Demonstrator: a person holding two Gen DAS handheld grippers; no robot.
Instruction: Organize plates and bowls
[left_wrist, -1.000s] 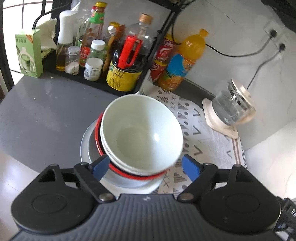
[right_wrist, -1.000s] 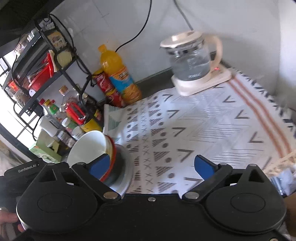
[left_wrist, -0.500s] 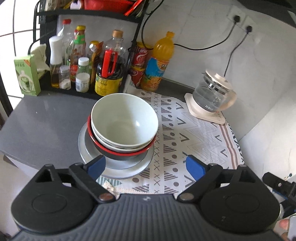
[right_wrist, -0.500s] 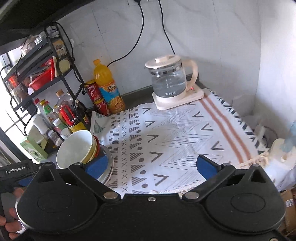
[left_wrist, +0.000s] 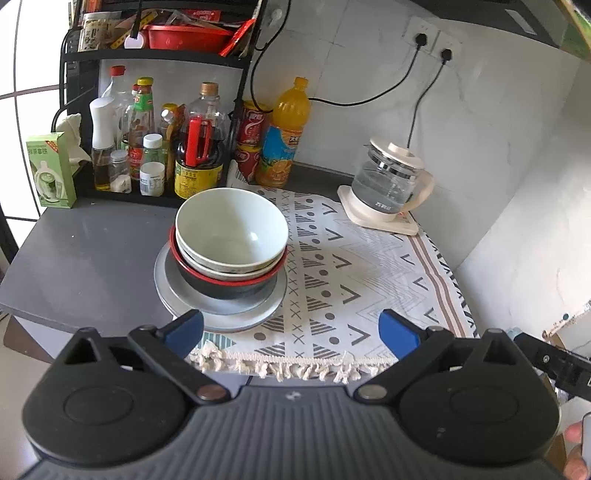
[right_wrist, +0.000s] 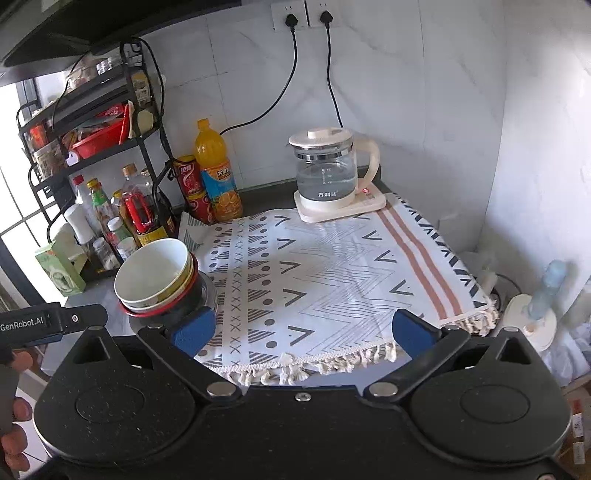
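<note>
On the dark grey countertop (left_wrist: 92, 243) a patterned cloth with a fringed front edge (left_wrist: 354, 266) covers the right part, reaching the white wall (left_wrist: 480, 122) at the back corner. Left rear: black wire rack (left_wrist: 162, 57), lower level packed with condiment bottles (left_wrist: 142, 122) and jars, upper shelf carrying a red basin (left_wrist: 184, 37). Left gripper (left_wrist: 291, 328) low in its own view, well back from the counter front; jaws have just been opening and now stand wide apart, blue pads with nothing between them. Right gripper (right_wrist: 301, 328) likewise back from the cloth's fringe, jaws spread wide, nothing gripped; its left blue pad overlaps the dish stack in its view, contact cannot be told. Task stack sits at the cloth's left edge, partly on cloth and partly on bare counter: grey plates (left_wrist: 221, 306) at the bottom, black bowl with red rim (left_wrist: 229, 288) on them, white bowl (left_wrist: 231, 230) nested on top with another pale bowl rim showing under it; all upright, stack leaning slightly. Glass kettle (left_wrist: 391, 181) with cream lid on its cream base at the far right of the cloth, a red light on the base in the right view. Orange drink bottle (left_wrist: 286, 136) and two stacked red cans (left_wrist: 253, 140) against the wall, between rack and kettle. Green carton (left_wrist: 50, 170) at the counter's left end, beside the rack. Two black plugs (right_wrist: 306, 16) in wall sockets above, cords hanging down. Fingers of a hand (right_wrist: 14, 410) visible at the left edge of the right view.
</note>
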